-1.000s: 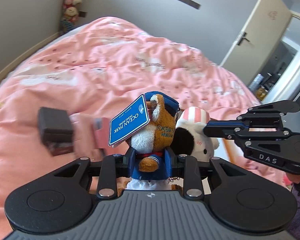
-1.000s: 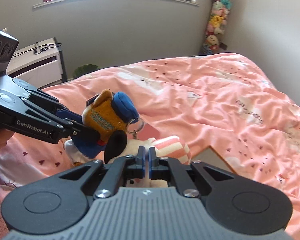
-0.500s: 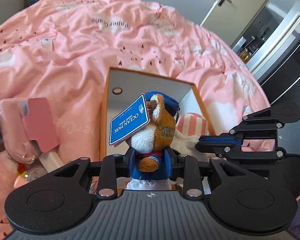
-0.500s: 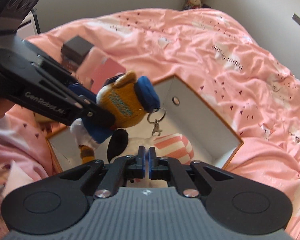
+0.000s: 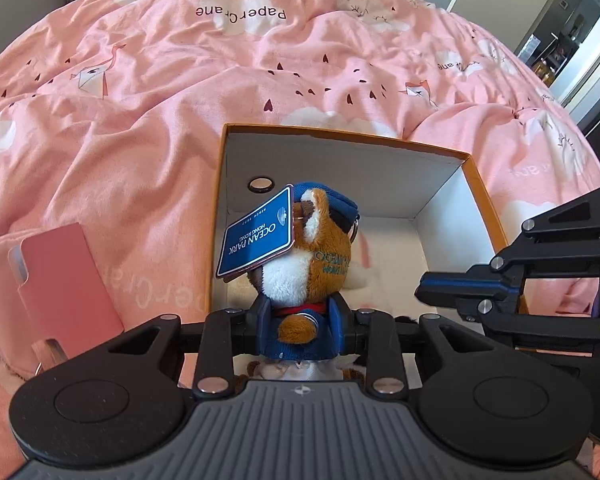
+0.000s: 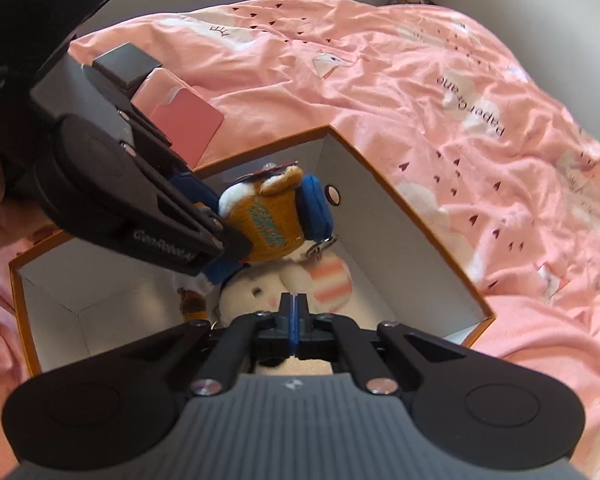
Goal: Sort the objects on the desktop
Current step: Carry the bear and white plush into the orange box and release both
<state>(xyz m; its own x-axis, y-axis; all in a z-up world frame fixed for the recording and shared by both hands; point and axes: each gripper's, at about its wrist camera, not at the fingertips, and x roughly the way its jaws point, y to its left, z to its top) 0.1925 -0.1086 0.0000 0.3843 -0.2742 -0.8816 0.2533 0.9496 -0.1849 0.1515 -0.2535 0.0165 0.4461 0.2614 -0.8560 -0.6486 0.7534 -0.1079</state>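
While over box (image 6: 364,184), two plush toys (image 6: 272,224)

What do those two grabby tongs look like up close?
Both tongs are black. The left tongs and the right tongs each have a ribbed grey base with two round black discs beside it, flat linked bars with silver rivets, and blue pads on the fingers. White "GenRobot.AI" lettering runs along the left one's side, as the right wrist view shows.

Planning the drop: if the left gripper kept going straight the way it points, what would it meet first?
Probably the white floor of the orange-rimmed box; the left gripper holds the brown plush keychain over it, though depth is unclear.
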